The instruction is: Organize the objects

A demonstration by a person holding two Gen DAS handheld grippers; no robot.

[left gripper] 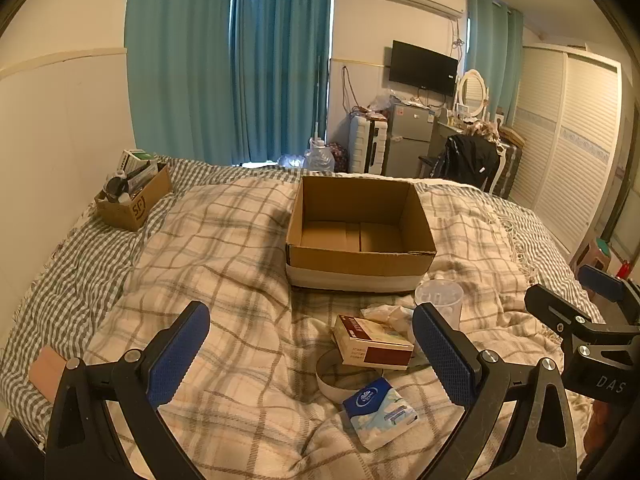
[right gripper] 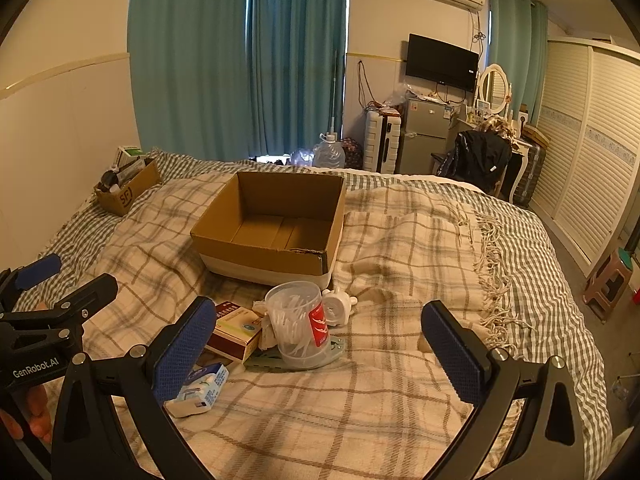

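Observation:
An empty cardboard box (left gripper: 360,236) (right gripper: 276,228) sits open on the plaid blanket. In front of it lie a red-and-white carton (left gripper: 372,344) (right gripper: 234,330), a blue tissue pack (left gripper: 380,412) (right gripper: 200,392), a white tape ring (left gripper: 336,376), a clear plastic jar of cotton swabs (right gripper: 298,324) (left gripper: 440,298), a small white figurine (right gripper: 340,306) and a grey-green clip (right gripper: 280,358). My left gripper (left gripper: 312,356) is open, above the blanket near the carton. My right gripper (right gripper: 320,356) is open, just short of the jar. Both are empty.
A smaller cardboard box (left gripper: 134,196) full of items stands at the bed's far left by the wall. The bed's right edge (right gripper: 560,280) drops to the floor, where a stool (right gripper: 608,284) stands. Curtains, fridge, suitcase and desk are beyond the bed.

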